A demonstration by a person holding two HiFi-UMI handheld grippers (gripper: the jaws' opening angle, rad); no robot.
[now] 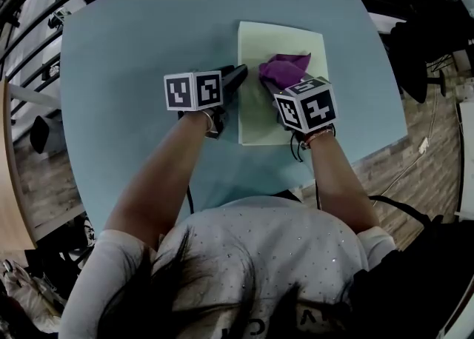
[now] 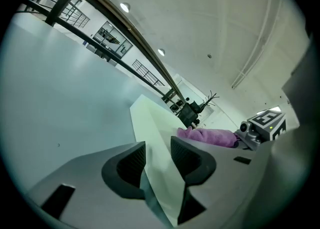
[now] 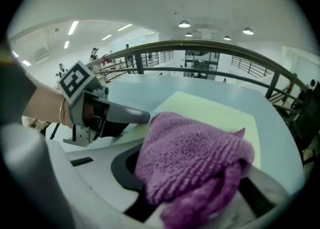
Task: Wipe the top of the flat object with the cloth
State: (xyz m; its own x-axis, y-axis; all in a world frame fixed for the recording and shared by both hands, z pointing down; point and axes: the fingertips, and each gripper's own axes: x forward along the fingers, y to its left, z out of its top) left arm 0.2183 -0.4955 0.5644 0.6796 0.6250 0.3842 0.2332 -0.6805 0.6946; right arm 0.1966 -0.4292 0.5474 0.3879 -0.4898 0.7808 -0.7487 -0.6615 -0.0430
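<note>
Only the head view takes in the whole layout: a pale sheet [image 1: 259, 123] lies flat on the blue bench [image 1: 133, 71], with the purple cloth [image 1: 284, 69] on its far half. The left gripper view shows the left tongs [image 2: 159, 160] standing apart and gripping nothing, the sheet's edge running between them. The right gripper view shows the right tongs [image 3: 195, 178] clamped on the bunched cloth.
</note>
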